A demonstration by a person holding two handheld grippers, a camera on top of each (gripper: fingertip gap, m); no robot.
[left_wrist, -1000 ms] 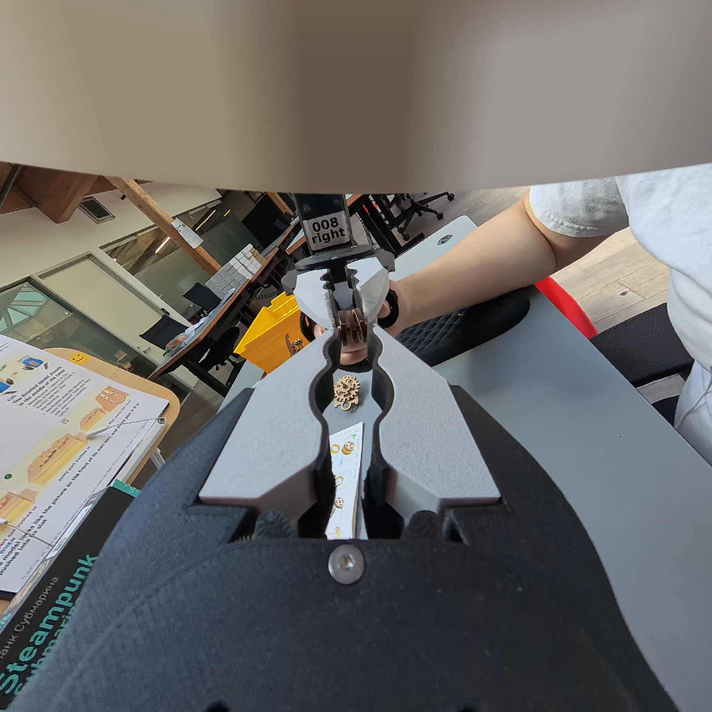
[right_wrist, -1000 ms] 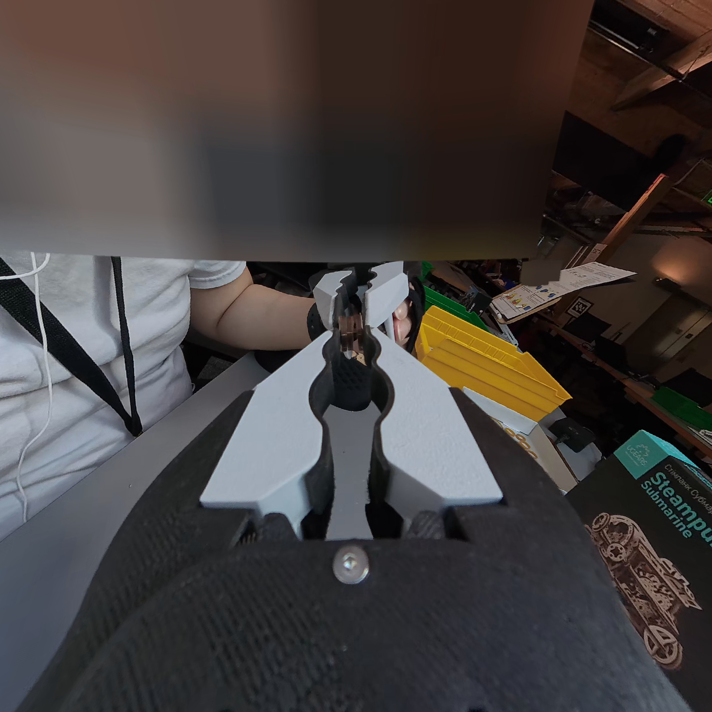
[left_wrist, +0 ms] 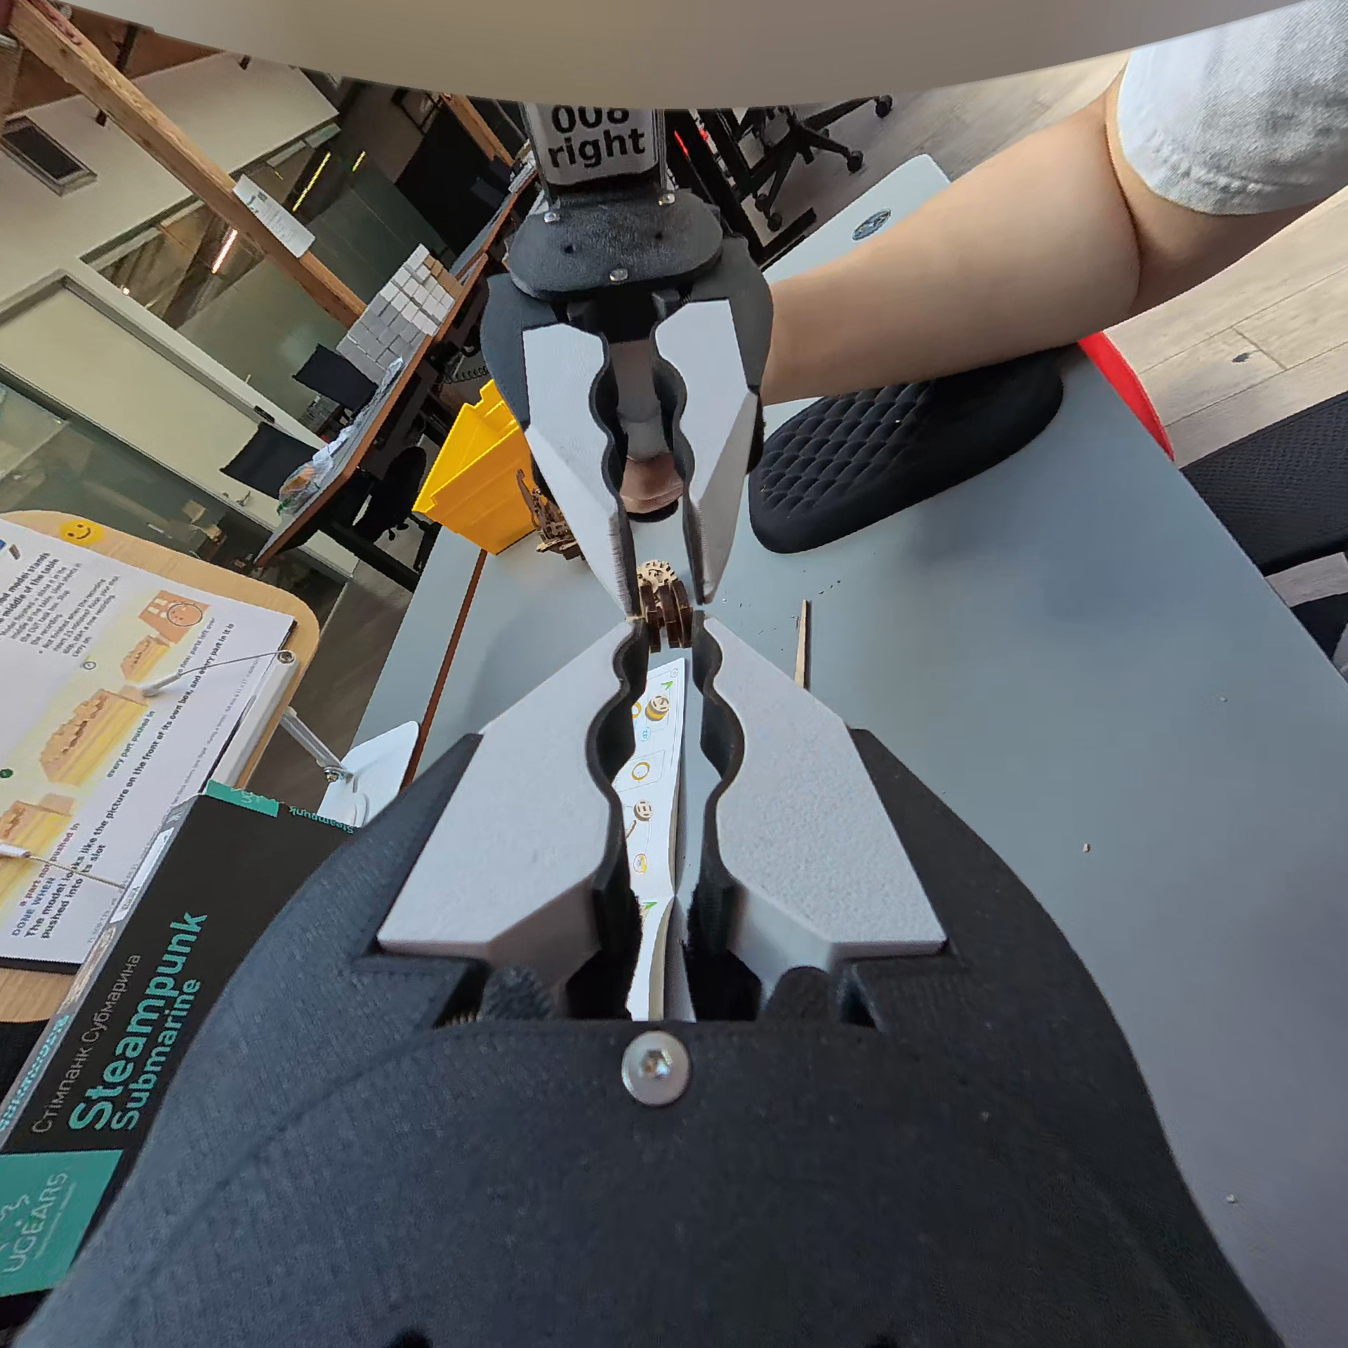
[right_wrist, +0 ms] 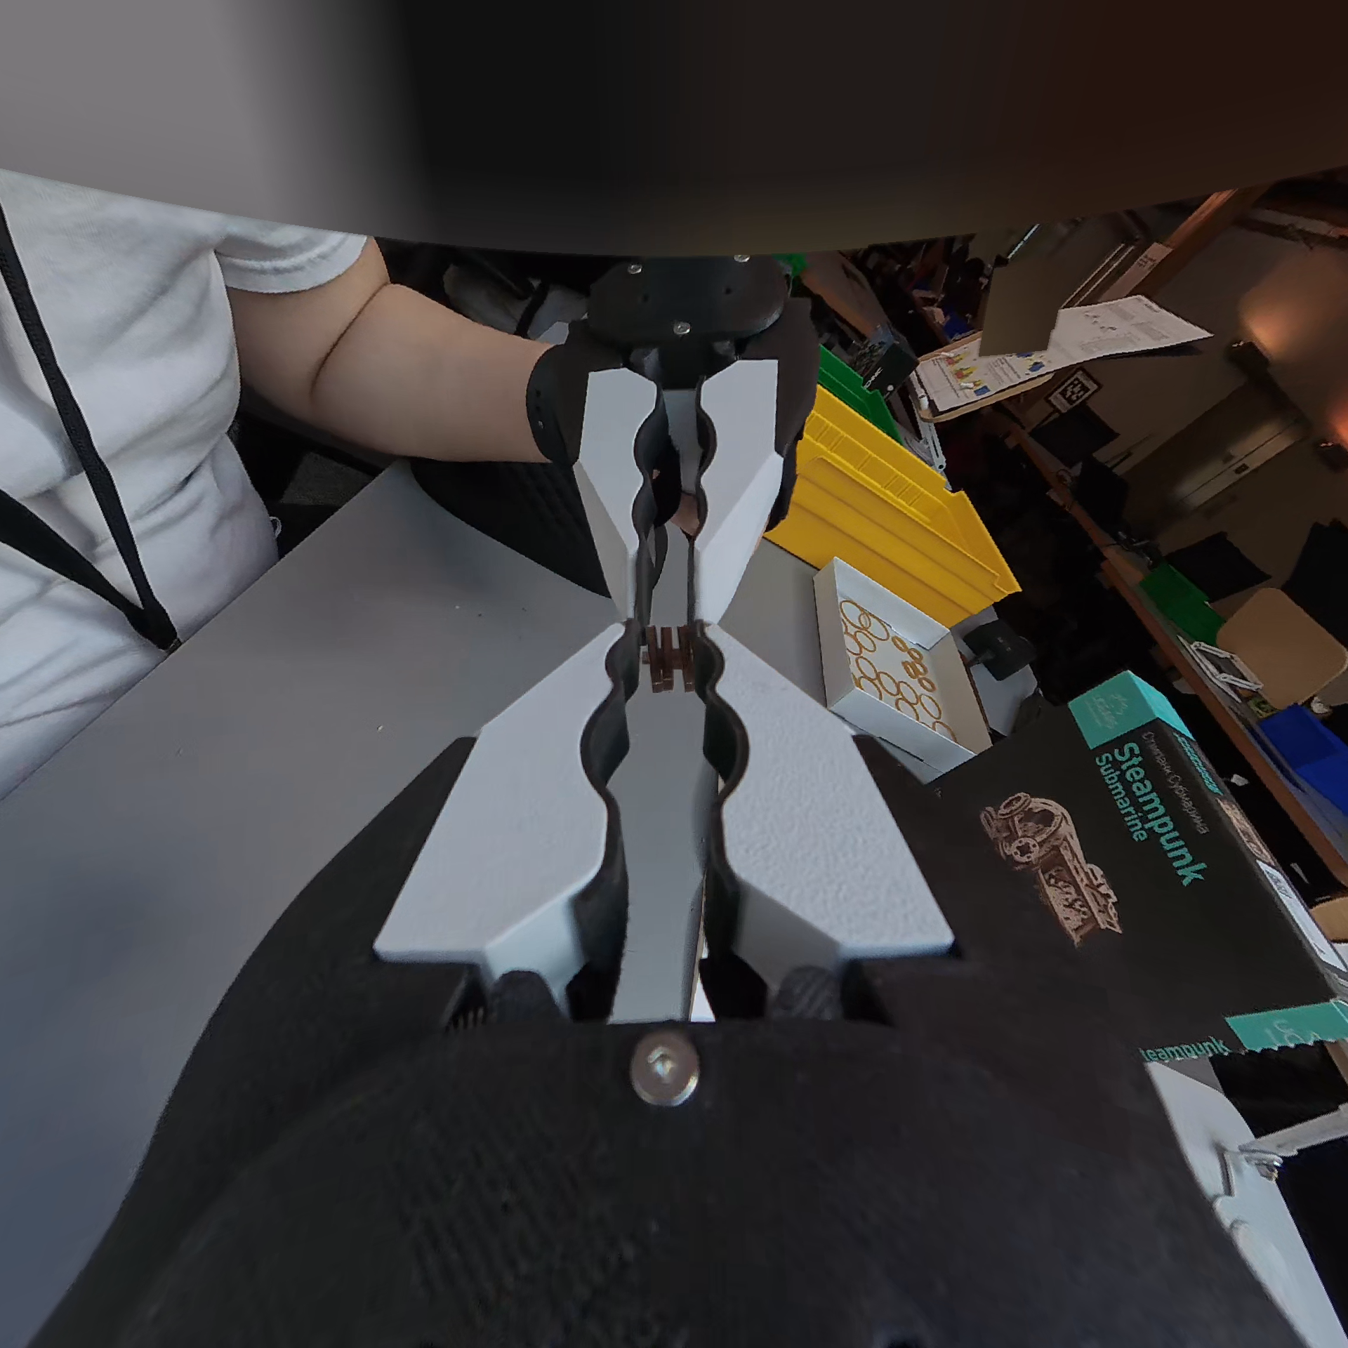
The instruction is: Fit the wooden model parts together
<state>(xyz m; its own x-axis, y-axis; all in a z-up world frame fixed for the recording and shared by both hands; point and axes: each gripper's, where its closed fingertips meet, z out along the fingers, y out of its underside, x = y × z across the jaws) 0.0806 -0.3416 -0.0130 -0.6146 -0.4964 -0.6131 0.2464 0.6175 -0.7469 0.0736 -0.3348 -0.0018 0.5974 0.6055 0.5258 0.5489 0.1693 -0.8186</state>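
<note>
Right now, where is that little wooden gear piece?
The wooden gear piece sits mid-frame in both wrist views, pinched where the tips of the left gripper and right gripper meet, above the grey table.

**Open-plan workshop / maker office**

Shared workspace, not a home. Grey bench (left_wrist: 1021, 729) up front with a black wrist rest (left_wrist: 904, 452) on it. Behind it, rows of long desks (left_wrist: 408, 379) with office chairs (left_wrist: 802, 146), exposed timber beams (left_wrist: 168, 146), and glass partitions (left_wrist: 87, 452). Stackable parts bins: yellow bin (right_wrist: 897, 510), green bin (right_wrist: 853, 386), blue bin (right_wrist: 1306, 751) on shelving at the side. Printed instruction sheet (left_wrist: 109, 729) on a clip stand, another sheet (right_wrist: 1058, 343) hung farther off. Model kit box (right_wrist: 1116, 868) and a white tray (right_wrist: 890, 678) of laser-cut wooden rings sit at the bench edge.
</note>
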